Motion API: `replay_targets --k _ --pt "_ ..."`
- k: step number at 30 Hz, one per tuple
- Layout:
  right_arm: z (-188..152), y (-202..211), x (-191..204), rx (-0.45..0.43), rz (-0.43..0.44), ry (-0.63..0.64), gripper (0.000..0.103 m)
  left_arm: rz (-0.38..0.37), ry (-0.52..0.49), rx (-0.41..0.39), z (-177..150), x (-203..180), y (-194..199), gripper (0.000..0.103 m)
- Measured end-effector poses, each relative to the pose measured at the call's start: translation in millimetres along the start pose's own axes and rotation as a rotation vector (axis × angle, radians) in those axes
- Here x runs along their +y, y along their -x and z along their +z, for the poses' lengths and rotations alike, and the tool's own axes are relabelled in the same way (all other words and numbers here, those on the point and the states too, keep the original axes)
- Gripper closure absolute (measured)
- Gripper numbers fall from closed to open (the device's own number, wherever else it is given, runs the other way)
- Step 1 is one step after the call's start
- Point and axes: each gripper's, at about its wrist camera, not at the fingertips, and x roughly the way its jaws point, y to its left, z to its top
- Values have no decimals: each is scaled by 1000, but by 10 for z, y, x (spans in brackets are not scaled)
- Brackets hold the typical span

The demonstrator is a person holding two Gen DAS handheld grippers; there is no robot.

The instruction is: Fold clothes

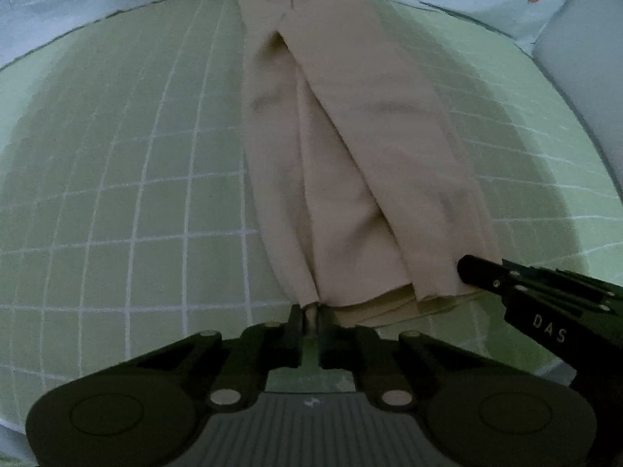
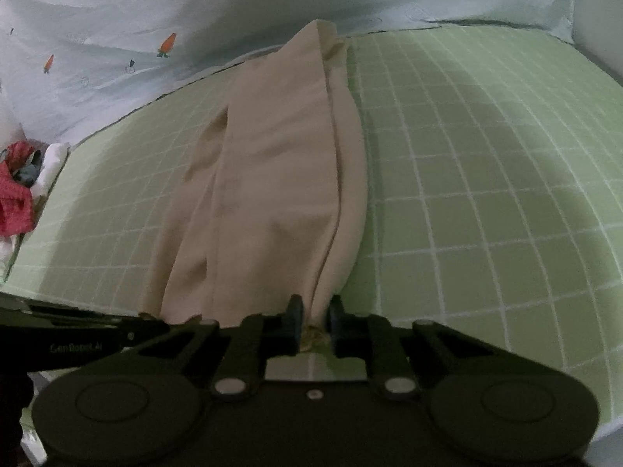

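Note:
A beige pair of trousers (image 1: 350, 155) lies lengthwise on a green gridded mat (image 1: 117, 194), legs folded over each other. My left gripper (image 1: 310, 313) is shut on the near left corner of the beige trousers. The right gripper's black body (image 1: 545, 299) enters from the right at the trousers' near right corner. In the right wrist view the trousers (image 2: 272, 194) stretch away over the mat (image 2: 486, 194). My right gripper (image 2: 314, 311) is shut on their near edge. The left gripper's body (image 2: 78, 334) shows at the left.
A pale blue sheet with carrot prints (image 2: 117, 39) lies beyond the mat's far edge. A heap of red and white clothes (image 2: 19, 190) sits off the mat's left side. A white cushion (image 1: 584, 58) stands at the right.

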Motion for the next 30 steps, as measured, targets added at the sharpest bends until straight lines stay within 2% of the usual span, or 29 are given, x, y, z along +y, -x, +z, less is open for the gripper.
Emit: replay_targets --k 6,13,21,24,30 --pt "-82 251 91 -4 2 3 90 -58 6 -6 -99 9 164 98" --pt "-37 552 209 -54 -9 29 90 -95 11 -89 -34 20 466 98" --pt "313 781 227 -174 3 38 91 -132 21 -220 251 19 759 98" --pt "484 859 258 -230 8 51 91 -145 40 -277 321 129 953 98" --pt "859 870 292 -320 15 81 92 -125 15 -393 632 92 1133 99"
